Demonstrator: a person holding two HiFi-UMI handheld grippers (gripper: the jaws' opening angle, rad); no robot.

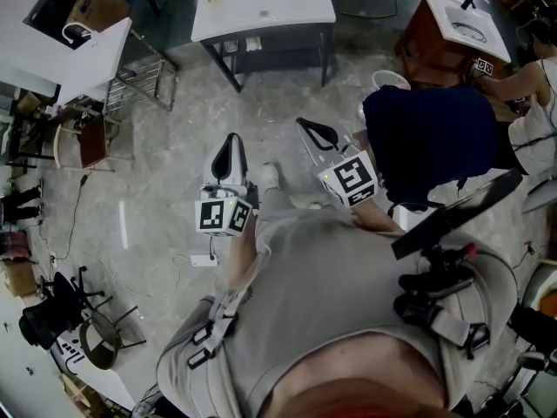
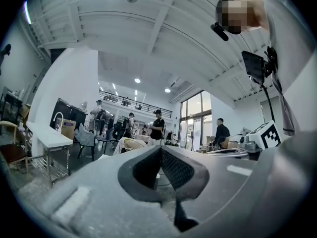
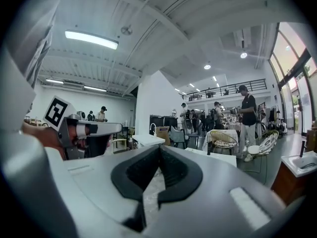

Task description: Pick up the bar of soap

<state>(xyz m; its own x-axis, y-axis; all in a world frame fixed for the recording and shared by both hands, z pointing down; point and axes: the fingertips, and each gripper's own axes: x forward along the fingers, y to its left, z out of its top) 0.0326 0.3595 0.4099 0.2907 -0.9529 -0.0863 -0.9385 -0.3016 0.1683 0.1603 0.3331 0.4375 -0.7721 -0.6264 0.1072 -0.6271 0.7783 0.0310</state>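
Observation:
I cannot make out a bar of soap in any view. In the head view my left gripper (image 1: 231, 139) and right gripper (image 1: 315, 129) are held out side by side over the grey floor, both pointing away from me towards a white table (image 1: 261, 11). The left gripper view shows the left gripper (image 2: 161, 148) with its dark pads meeting at the tip and nothing between them. My right gripper (image 3: 159, 147) looks the same in its own view, tips together and empty. Each gripper view also shows the other gripper's marker cube (image 2: 267, 134) (image 3: 56, 112).
A person in a dark top (image 1: 431, 142) bends over just right of my right gripper. Behind them stands a wooden washstand with a white sink (image 1: 466, 26). Another white table (image 1: 91, 55) and a wire rack (image 1: 144, 81) stand at the left. Several people stand far off (image 2: 157, 125).

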